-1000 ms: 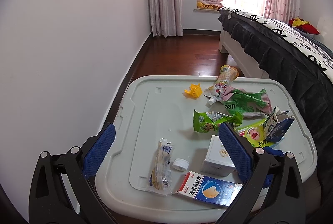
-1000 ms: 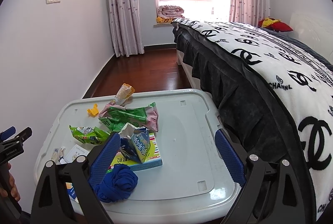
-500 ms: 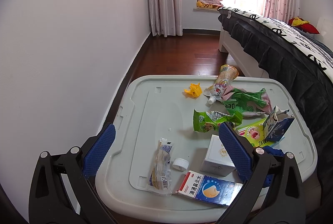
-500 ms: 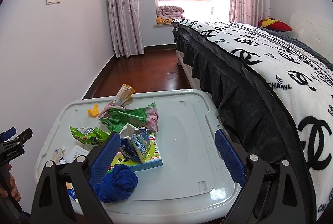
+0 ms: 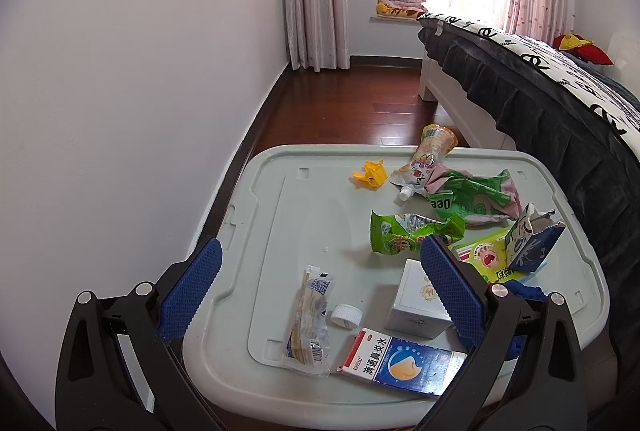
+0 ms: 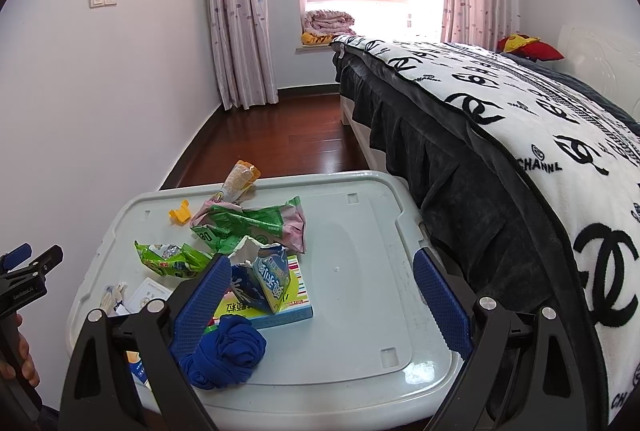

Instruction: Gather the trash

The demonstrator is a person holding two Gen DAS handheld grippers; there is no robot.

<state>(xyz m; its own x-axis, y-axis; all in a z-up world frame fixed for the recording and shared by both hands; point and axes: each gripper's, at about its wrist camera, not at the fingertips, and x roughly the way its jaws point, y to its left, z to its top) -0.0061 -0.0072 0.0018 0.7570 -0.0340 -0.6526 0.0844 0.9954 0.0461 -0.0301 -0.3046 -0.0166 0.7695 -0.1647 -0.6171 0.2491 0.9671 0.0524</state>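
Trash lies scattered on a grey plastic bin lid (image 5: 280,231) (image 6: 360,271). In the left wrist view I see a clear wrapper (image 5: 310,315), a white cap (image 5: 346,315), a white box (image 5: 416,303), a red-and-blue medicine box (image 5: 400,361), green snack bags (image 5: 412,231) (image 5: 472,197), a yellow pouch (image 5: 428,159), a yellow clip (image 5: 370,175) and a torn blue carton (image 5: 528,241). My left gripper (image 5: 320,287) hangs open above the lid's near edge. My right gripper (image 6: 324,305) is open too, over the torn carton (image 6: 268,279), a flat colourful box (image 6: 272,305) and a blue cloth ball (image 6: 228,351).
A bed with a black-and-white blanket (image 6: 520,119) presses against the lid's right side. A white wall (image 5: 120,111) runs close on the left. Dark wood floor (image 5: 352,111) stretches beyond to curtains (image 6: 240,11) and a window. A hand (image 6: 20,363) holds the left gripper handle.
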